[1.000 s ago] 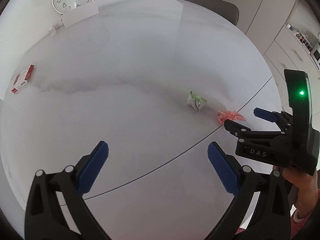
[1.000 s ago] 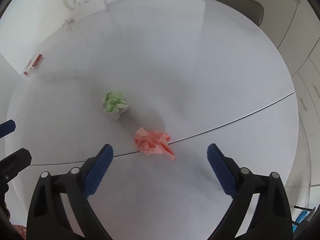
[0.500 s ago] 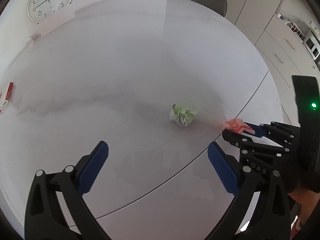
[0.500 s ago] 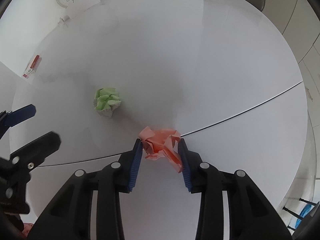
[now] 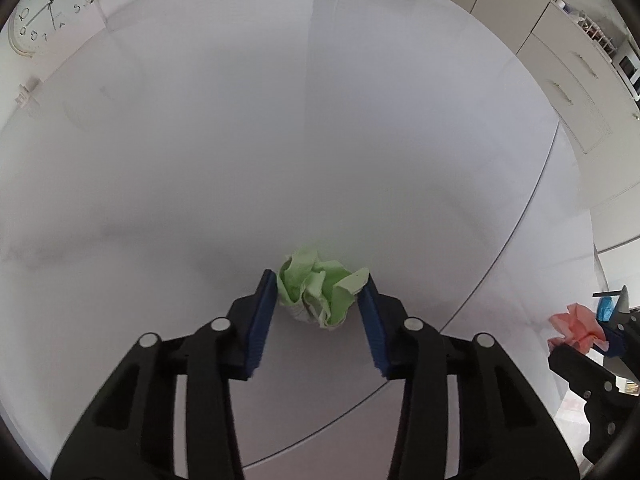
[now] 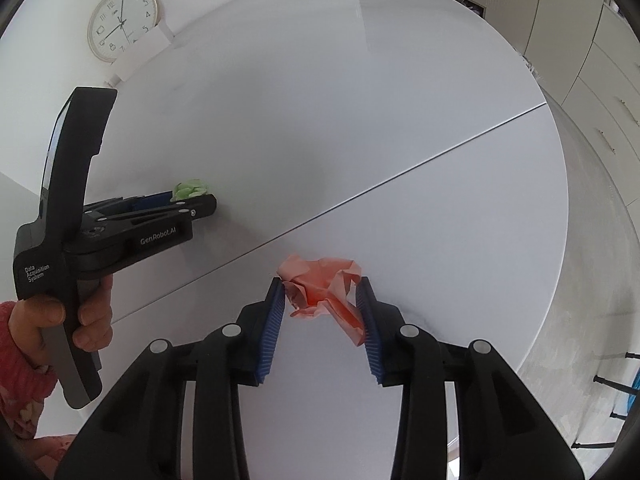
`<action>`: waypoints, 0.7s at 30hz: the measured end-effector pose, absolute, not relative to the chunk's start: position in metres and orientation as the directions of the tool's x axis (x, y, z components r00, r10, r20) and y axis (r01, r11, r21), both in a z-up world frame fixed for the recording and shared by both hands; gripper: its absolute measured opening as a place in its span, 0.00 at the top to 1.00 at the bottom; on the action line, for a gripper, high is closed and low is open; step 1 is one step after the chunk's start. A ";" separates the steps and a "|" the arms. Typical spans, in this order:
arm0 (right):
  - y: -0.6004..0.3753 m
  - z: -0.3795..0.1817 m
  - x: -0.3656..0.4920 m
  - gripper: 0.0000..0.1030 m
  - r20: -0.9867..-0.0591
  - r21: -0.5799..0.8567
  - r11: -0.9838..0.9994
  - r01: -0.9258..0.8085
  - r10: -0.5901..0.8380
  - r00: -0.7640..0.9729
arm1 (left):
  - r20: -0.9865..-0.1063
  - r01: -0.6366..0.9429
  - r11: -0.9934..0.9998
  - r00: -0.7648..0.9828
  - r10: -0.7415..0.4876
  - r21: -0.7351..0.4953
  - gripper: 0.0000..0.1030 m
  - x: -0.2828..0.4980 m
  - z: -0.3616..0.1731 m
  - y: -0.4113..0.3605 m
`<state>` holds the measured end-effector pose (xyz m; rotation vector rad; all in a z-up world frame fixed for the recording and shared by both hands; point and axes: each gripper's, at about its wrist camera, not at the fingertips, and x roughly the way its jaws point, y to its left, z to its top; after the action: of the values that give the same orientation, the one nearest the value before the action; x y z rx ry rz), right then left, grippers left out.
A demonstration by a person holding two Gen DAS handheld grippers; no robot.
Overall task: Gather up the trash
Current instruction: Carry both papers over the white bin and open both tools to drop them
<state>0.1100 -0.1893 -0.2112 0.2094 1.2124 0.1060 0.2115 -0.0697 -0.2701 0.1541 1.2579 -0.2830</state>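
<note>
Your left hand-held gripper (image 5: 320, 300) has just been closing, and its blue pads now press both sides of the crumpled green paper ball (image 5: 320, 294), which sits near the middle of the round white tabletop (image 5: 280, 140). Your right hand-held gripper (image 6: 322, 308) grips the crumpled pink paper ball (image 6: 320, 290) between its pads, just on the near side of the dark seam (image 6: 420, 168) that crosses the tabletop. Your left hand (image 6: 76, 320), in a pink sleeve (image 6: 18, 380), holds the left tool's handle. A wall clock (image 6: 122, 22) hangs beyond the far edge.
</note>
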 end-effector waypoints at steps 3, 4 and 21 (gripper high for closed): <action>-0.181 -0.212 0.120 0.64 -0.918 0.218 0.975 0.044 0.190 0.349 | -0.952 0.296 0.955 0.280 -0.121 -0.034 0.70 0.210 -0.268 -0.073; -0.182 -0.213 0.121 0.64 -0.917 0.219 0.975 0.047 0.190 0.350 | -0.952 0.296 0.955 0.282 -0.119 -0.032 0.71 0.209 -0.267 -0.073; -0.230 -0.165 0.018 0.63 -0.875 0.218 0.968 0.122 0.139 0.464 | -0.908 0.440 0.896 0.347 -0.235 -0.064 0.71 0.086 -0.168 -0.117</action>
<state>0.0177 -0.2300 -0.1647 0.2651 1.0914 0.0107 0.0863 -0.1166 -0.1678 0.2053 1.1361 -0.4423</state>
